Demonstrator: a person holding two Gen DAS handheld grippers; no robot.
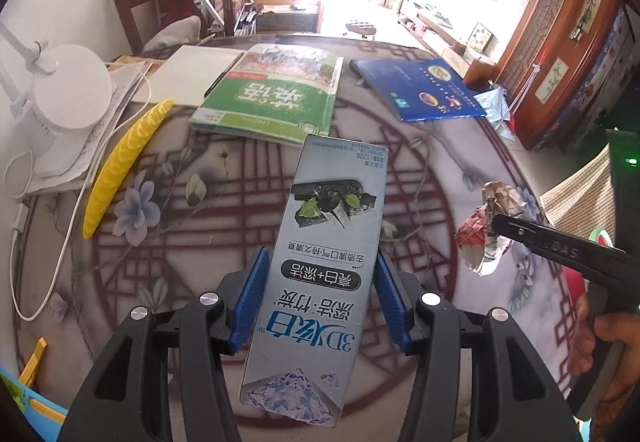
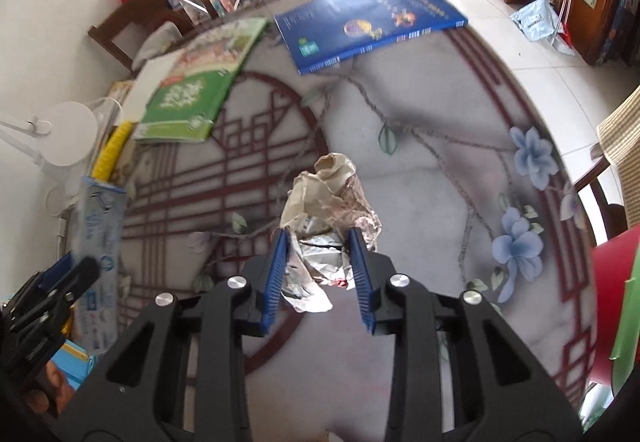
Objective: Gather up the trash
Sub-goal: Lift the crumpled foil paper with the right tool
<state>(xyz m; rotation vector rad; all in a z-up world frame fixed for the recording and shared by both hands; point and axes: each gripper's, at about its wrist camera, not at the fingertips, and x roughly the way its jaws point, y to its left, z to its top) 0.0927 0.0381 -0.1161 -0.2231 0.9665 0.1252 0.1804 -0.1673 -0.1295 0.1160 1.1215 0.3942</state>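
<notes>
Left of the crumpled wrapper (image 2: 324, 238), our left gripper (image 1: 320, 294) pinches the toothpaste box (image 1: 320, 262) over the table (image 1: 460, 170) — our right gripper (image 2: 320, 274) clamps that wrapper, lifted near the green book (image 1: 276, 94).

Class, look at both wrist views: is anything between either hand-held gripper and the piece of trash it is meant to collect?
Nothing visible. The left hand-held gripper already clamps the toothpaste box, and the right hand-held gripper is shut on the crumpled wrapper. No bin is in view.
</notes>
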